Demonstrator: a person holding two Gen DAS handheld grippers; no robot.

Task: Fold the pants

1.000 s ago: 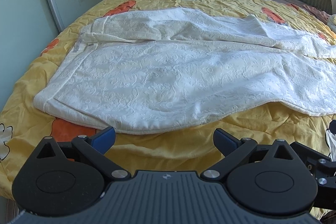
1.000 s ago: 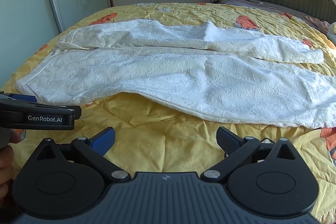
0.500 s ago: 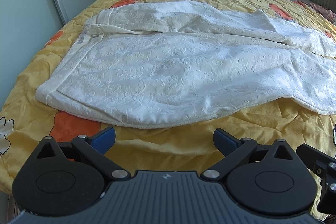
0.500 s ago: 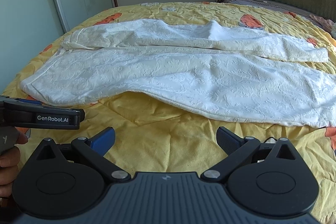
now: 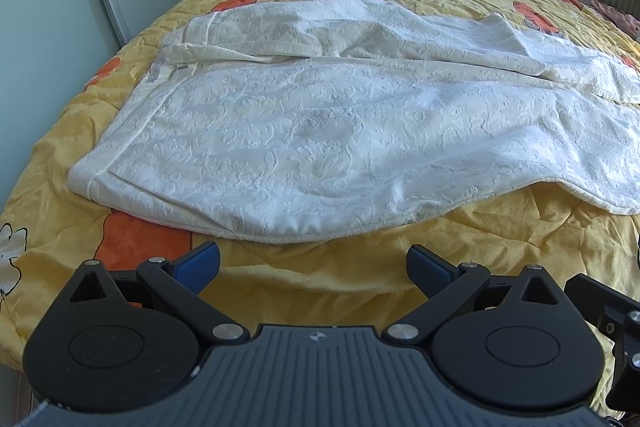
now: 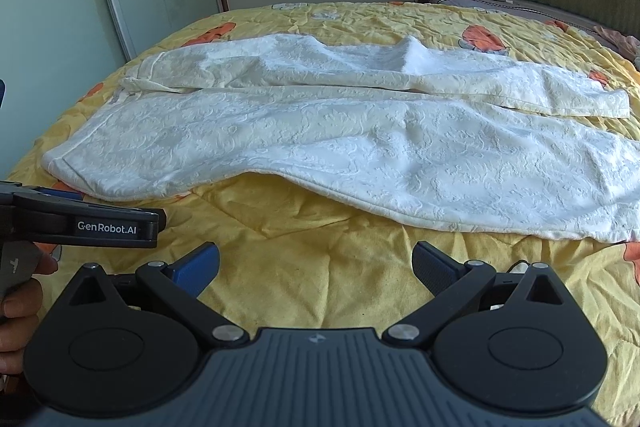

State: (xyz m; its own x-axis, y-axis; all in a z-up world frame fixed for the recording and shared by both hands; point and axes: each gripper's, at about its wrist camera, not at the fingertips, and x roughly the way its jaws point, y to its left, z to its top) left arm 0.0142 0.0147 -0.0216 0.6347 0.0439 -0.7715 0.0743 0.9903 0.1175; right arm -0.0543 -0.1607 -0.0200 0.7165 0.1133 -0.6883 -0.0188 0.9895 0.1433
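- Hovering low over the near bed edge: left tongs (image 5: 313, 261), jaws spread wide, blue pads bare, nothing held.
- Same state for right tongs (image 6: 316, 261): wide open, empty, above bare yellow quilt (image 6: 320, 259).
- Seen from right wrist view: left tongs (image 6: 80, 223) off to the left, close to the waist-end corner; held by a hand (image 6: 18, 307).
- Lying straight ahead of both tongs: white pants (image 5: 320, 147), flat on the quilt, not touched by either.
- Long axis running left to right across the view; waistband (image 5: 120, 147) at left, leg hems (image 6: 600, 103) at right.
- Near leg closest; far leg behind it, slightly rumpled.
- Nearer by judgement: left tongs to the waist end, near hem just beyond the pads; right tongs to the mid-leg stretch, well apart from the hems.
- Judged step: approach before first grasp; no fold made yet.
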